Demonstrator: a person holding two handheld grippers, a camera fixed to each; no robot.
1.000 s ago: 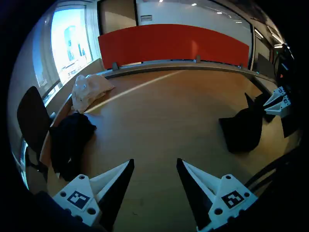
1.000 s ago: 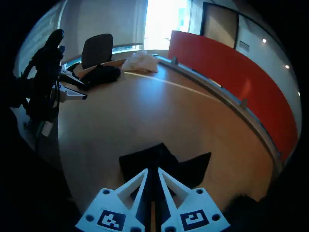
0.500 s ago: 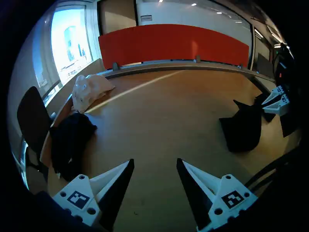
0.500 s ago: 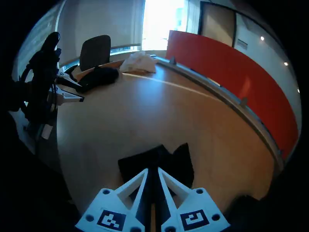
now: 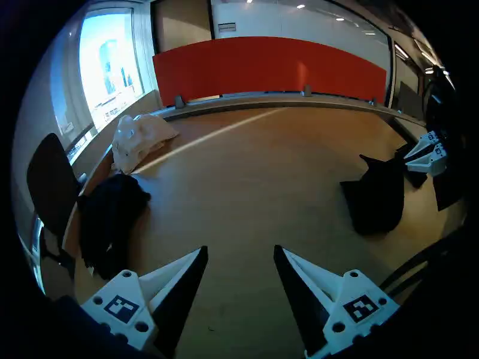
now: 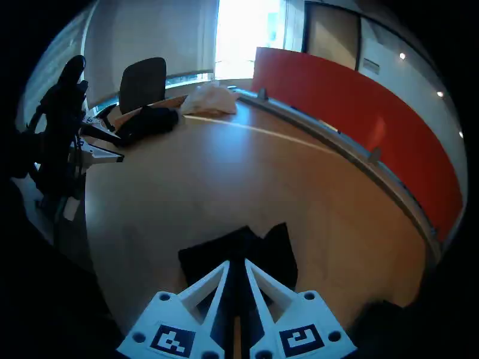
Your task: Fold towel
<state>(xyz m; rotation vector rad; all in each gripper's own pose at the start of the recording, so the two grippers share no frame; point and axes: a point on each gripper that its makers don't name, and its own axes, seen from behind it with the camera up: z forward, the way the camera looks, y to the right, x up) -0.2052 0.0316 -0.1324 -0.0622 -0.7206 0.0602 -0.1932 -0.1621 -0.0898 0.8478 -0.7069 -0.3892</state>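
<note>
While the left tool (image 5: 239, 248) gapes wide, the right tool (image 6: 237, 261) pinching the towel (image 6: 272, 248) has drawn its corner in.

The right gripper (image 6: 236, 263) has its two white fingers drawn close together, pinching an edge of the black fabric towel (image 6: 272, 251). The towel lies bunched on the brown wooden table (image 6: 239, 167). Far left, the left gripper (image 6: 121, 149) hangs with fingers apart. At the far edge sit a crumpled white cloth (image 6: 206, 99) and a dark cloth heap (image 6: 146, 122), beside a black office chair (image 6: 142, 84). A long red partition panel (image 6: 371, 119) borders the table's right side.
</note>
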